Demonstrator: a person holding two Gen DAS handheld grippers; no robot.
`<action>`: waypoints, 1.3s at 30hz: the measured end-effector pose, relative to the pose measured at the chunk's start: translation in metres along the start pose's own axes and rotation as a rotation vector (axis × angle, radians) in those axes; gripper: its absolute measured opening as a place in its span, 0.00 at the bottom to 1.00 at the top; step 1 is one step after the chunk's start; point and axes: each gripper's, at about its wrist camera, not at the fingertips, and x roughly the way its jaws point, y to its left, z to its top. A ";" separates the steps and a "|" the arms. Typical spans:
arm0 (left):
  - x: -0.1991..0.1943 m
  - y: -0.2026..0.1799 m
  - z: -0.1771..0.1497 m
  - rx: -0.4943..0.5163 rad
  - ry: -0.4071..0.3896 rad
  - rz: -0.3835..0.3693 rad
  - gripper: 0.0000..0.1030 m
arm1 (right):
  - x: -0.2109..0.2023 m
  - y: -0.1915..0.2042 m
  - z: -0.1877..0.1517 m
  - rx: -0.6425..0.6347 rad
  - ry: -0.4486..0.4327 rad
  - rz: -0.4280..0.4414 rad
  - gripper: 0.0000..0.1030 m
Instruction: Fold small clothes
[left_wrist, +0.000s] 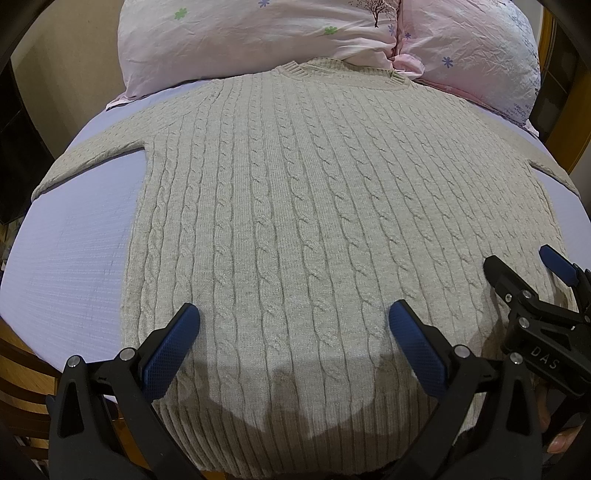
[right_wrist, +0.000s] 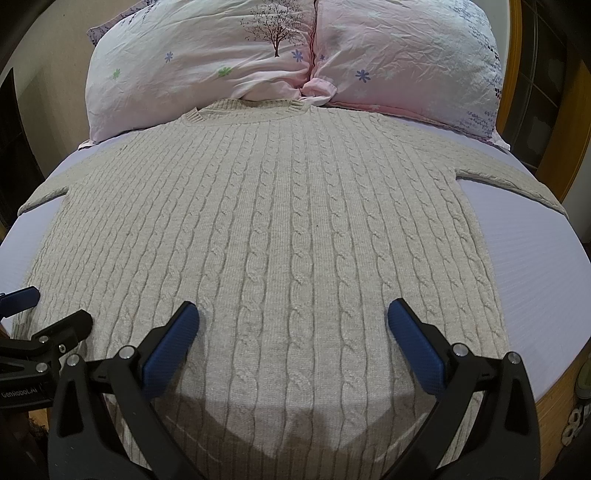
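A beige cable-knit sweater (left_wrist: 295, 206) lies flat and spread out on the bed, collar toward the pillows, sleeves out to both sides; it also shows in the right wrist view (right_wrist: 280, 221). My left gripper (left_wrist: 293, 317) is open and empty, hovering over the hem at the left-centre. My right gripper (right_wrist: 293, 315) is open and empty over the hem further right. The right gripper shows at the right edge of the left wrist view (left_wrist: 524, 273). The left gripper's blue fingertip (right_wrist: 22, 297) shows at the left edge of the right wrist view.
The bed has a pale lilac sheet (left_wrist: 74, 258), also seen in the right wrist view (right_wrist: 535, 277). Two pink floral pillows (left_wrist: 258, 40) (right_wrist: 406, 62) lie at the head, touching the collar. A wooden bed frame (right_wrist: 554, 406) runs along the right.
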 end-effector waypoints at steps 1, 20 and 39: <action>0.000 0.000 0.000 0.000 0.000 0.000 0.99 | 0.000 0.000 0.000 0.000 0.000 0.000 0.98; 0.000 0.000 0.000 0.000 -0.001 0.000 0.99 | -0.003 0.001 0.003 -0.001 -0.001 0.000 0.98; -0.008 0.007 -0.005 0.061 -0.141 -0.079 0.99 | -0.046 -0.254 0.089 0.577 -0.229 0.032 0.92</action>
